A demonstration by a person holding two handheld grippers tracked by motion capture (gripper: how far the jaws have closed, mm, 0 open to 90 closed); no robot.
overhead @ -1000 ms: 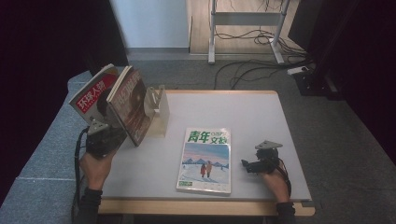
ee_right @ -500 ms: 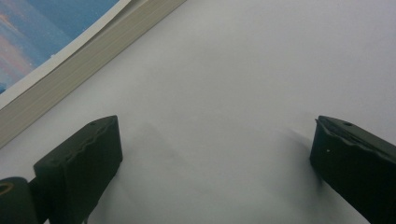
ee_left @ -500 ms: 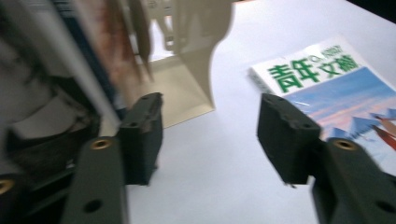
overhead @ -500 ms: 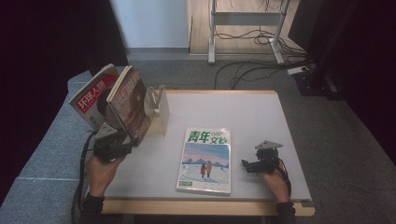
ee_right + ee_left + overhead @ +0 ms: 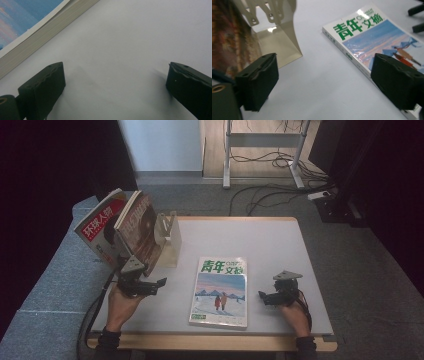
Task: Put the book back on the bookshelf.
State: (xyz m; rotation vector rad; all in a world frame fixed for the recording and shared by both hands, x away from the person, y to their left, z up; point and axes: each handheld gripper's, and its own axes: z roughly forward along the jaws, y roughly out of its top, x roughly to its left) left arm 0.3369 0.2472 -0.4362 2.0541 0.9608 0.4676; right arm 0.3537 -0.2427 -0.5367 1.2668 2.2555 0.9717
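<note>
Green "青年文摘" title – magazine (image 5: 220, 292), red "环球人物" cover (image 5: 98, 231)

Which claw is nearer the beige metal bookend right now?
Left. The left claw, jaws just opened and empty, sits just in front of the beige metal bookend. The right claw rests across the table, beyond the green-titled magazine.
</note>
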